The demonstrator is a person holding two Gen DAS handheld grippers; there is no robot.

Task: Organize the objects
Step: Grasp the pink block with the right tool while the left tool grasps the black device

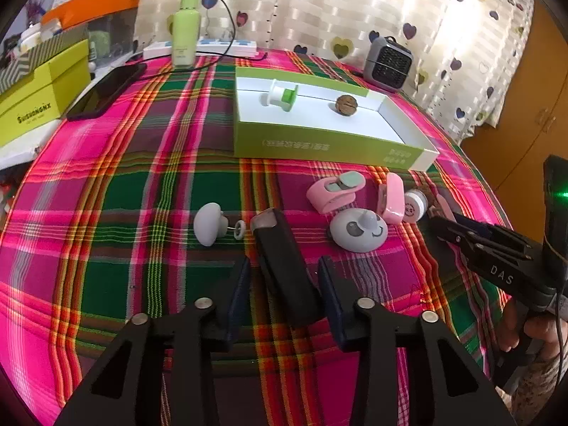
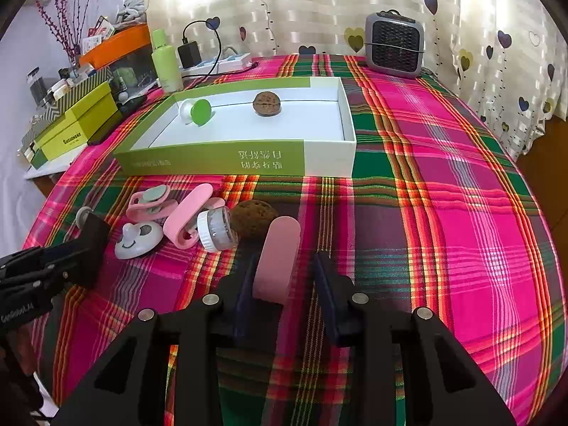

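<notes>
We look down from both wrists, close over the plaid table (image 1: 106,184); both views share the green box (image 1: 319,142).

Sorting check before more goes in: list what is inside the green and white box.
Inside the green and white box: a white and green spool at one end and a walnut against the far wall. The near wall hides a strip of floor.
</notes>
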